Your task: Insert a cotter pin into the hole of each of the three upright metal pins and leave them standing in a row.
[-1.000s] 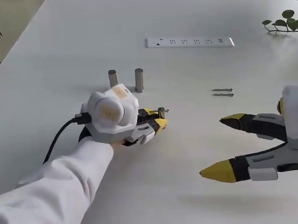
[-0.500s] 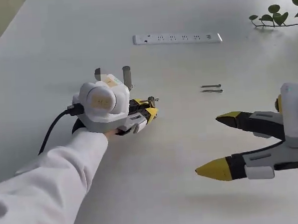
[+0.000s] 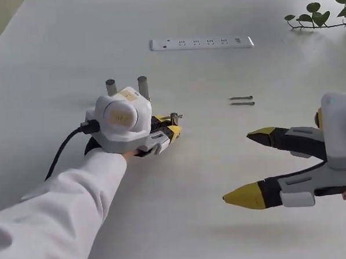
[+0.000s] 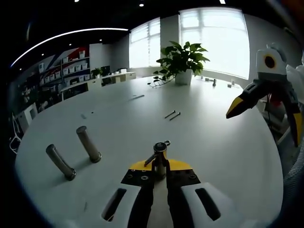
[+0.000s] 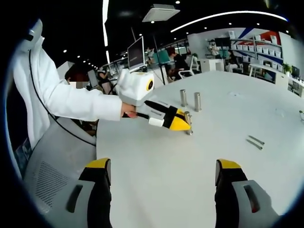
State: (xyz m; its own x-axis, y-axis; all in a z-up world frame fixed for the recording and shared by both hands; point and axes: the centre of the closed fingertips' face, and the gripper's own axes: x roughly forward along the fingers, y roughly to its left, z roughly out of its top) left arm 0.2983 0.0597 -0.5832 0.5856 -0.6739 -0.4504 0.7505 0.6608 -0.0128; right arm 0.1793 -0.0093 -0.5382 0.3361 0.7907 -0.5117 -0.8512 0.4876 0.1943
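My left gripper (image 3: 173,128) rests low on the white table, shut on a short metal pin (image 3: 173,116) that stands upright. A cotter pin (image 4: 156,154) crosses the hole near the top of the metal pin (image 4: 160,153). Two more metal pins (image 3: 111,86) (image 3: 142,84) stand upright side by side just behind that gripper, seen from it as bare pins (image 4: 60,161) (image 4: 89,144). Two loose cotter pins (image 3: 242,101) lie flat further right. My right gripper (image 3: 244,166) hovers open at the right, holding nothing, well apart from the pins.
A white power strip (image 3: 201,43) lies across the far side of the table. A potted plant's leaves (image 3: 323,11) reach in at the far right corner. A black cable (image 3: 64,152) trails from the left gripper along the sleeve.
The head view has shifted a little. The left gripper stays shut on the pin at the same spot; the right gripper has barely moved.
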